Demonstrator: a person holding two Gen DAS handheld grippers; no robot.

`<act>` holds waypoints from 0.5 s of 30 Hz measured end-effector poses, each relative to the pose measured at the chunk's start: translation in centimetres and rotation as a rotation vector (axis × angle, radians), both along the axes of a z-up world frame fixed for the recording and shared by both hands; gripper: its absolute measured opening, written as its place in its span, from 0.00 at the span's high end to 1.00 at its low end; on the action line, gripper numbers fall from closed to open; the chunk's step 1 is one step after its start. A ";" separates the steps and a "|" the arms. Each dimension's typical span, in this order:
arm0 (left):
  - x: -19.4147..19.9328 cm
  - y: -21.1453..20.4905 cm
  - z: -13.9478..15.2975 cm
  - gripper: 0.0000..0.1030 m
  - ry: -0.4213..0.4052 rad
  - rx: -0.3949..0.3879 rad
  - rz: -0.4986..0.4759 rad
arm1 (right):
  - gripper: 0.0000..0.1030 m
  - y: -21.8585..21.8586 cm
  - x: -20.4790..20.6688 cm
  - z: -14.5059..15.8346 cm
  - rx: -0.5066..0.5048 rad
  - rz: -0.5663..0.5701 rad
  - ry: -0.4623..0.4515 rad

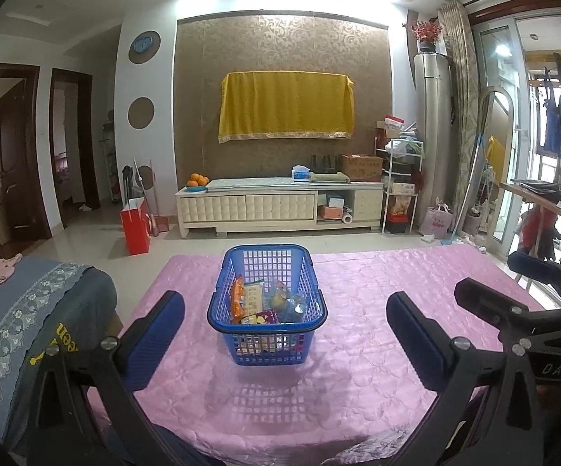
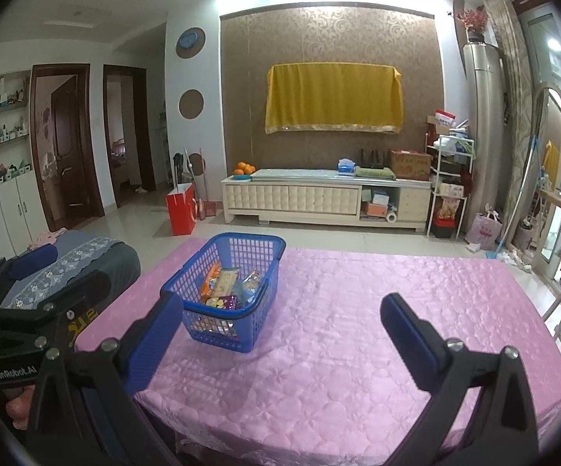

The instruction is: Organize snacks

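The snack packets [image 1: 259, 303] are gathered inside the blue basket [image 1: 266, 343], seen at twelve o'clock on the pink tablecloth [image 1: 377, 310]. Nothing is gripped: left gripper [image 1: 284, 334] and right gripper [image 2: 282, 334] are spread wide. Little appears left.

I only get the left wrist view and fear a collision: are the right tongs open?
Observer: Yes, the right tongs are open wide, with only pink cloth between them.
Operator: Where is the basket relative to them?
Observer: The basket sits left of their gap, ahead of their left finger.
Operator: Any snacks loose on the right side?
Observer: None shows; the packets lie in the basket.
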State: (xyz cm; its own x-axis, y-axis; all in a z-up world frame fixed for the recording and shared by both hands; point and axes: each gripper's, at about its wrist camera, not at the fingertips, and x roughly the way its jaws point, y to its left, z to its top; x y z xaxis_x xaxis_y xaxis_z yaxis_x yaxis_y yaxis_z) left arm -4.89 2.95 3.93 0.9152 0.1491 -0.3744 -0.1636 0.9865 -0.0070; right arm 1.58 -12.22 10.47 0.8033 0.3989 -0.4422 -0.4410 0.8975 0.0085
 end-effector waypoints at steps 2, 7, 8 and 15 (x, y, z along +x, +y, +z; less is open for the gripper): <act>0.1 -0.1 0.0 0.00 0.004 -0.004 -0.001 | 0.00 -0.1 0.0 0.0 0.001 -0.002 0.003; 0.2 -0.2 0.0 0.00 0.006 -0.009 -0.001 | 0.00 -0.1 -0.1 0.1 0.004 0.001 0.005; 0.2 -0.3 0.0 0.00 0.007 -0.009 -0.001 | 0.00 0.0 -0.1 0.1 0.004 0.002 0.005; 0.2 -0.2 -0.1 0.00 0.010 -0.010 -0.004 | 0.00 -0.1 -0.1 0.0 0.004 0.002 0.009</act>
State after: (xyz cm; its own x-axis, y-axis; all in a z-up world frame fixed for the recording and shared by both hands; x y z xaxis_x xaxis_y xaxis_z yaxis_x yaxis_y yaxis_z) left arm -4.70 2.74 3.85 0.9119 0.1415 -0.3853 -0.1595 0.9871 -0.0149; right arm 1.45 -12.31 10.50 0.7984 0.4022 -0.4482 -0.4425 0.8966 0.0163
